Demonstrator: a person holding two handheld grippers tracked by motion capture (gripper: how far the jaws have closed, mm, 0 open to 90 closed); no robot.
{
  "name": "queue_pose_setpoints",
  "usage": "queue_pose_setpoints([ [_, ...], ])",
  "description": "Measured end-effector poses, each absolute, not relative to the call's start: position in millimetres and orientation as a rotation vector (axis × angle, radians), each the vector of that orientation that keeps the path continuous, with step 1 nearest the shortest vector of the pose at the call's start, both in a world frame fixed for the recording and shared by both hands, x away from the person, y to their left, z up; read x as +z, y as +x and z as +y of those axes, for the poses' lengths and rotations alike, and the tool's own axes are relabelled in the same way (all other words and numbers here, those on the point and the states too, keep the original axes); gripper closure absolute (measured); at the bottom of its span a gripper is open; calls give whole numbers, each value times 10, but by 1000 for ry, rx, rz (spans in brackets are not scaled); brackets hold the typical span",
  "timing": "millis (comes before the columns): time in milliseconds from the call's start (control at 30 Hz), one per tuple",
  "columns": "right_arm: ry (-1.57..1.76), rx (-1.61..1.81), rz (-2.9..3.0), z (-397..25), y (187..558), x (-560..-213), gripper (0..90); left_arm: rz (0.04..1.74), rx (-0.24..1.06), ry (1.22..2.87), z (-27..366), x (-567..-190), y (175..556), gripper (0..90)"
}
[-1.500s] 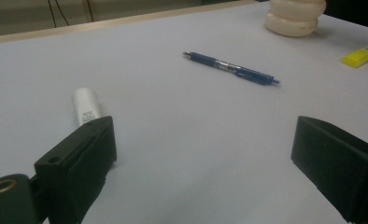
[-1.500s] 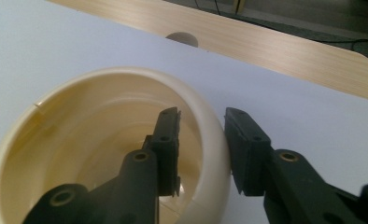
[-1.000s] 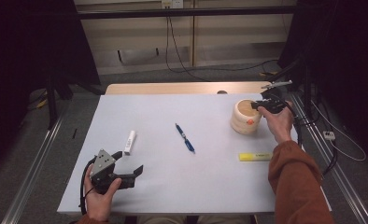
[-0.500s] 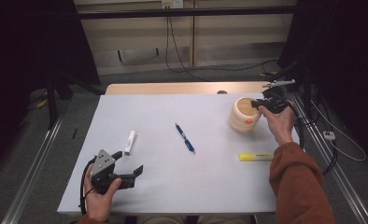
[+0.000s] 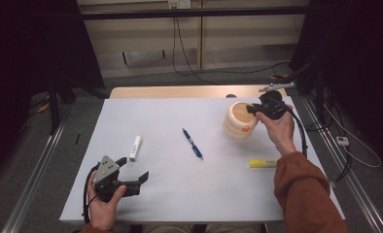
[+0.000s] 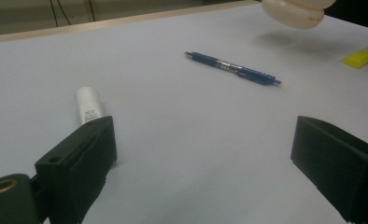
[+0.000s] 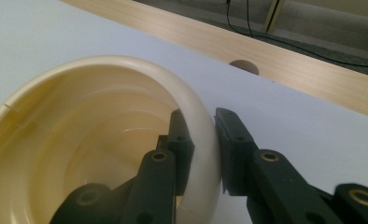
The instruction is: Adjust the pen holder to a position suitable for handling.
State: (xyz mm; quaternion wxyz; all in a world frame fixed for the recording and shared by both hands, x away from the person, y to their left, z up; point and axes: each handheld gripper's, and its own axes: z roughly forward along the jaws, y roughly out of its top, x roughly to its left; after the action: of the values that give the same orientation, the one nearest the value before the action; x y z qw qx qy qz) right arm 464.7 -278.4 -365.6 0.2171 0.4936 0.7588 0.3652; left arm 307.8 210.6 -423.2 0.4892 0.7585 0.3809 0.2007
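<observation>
Right gripper [image 5: 252, 108] clamped on rim of cream pot [image 5: 239, 120], near table's [image 5: 180, 194] far right corner. Left gripper [image 5: 133, 167] wide open, holding nothing, near front left corner.

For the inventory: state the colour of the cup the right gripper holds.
Cream cup, clearest in the right gripper view.

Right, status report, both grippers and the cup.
Right gripper shut on cream cup rim, one jaw inside. Left gripper open, idle, near white tube. Nothing in the way.

Blue pen [image 5: 193, 143], yellow highlighter [image 5: 262, 163], white tube [image 5: 135, 147]
</observation>
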Motion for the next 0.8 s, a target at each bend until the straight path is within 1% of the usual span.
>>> queue_pose_setpoints([
  [133, 1362, 1015, 2114, -2684, 4643, -3668, 772, 927, 486, 1842, 2108, -4236, 3085, 68],
  [533, 1330, 1018, 2172, -2195, 4724, -3774, 773, 927, 487, 1838, 2106, -4231, 3078, 66],
  [800, 1339, 995, 2195, -1997, 4798, -3868, 774, 924, 480, 1839, 2121, -4231, 3077, 66],
])
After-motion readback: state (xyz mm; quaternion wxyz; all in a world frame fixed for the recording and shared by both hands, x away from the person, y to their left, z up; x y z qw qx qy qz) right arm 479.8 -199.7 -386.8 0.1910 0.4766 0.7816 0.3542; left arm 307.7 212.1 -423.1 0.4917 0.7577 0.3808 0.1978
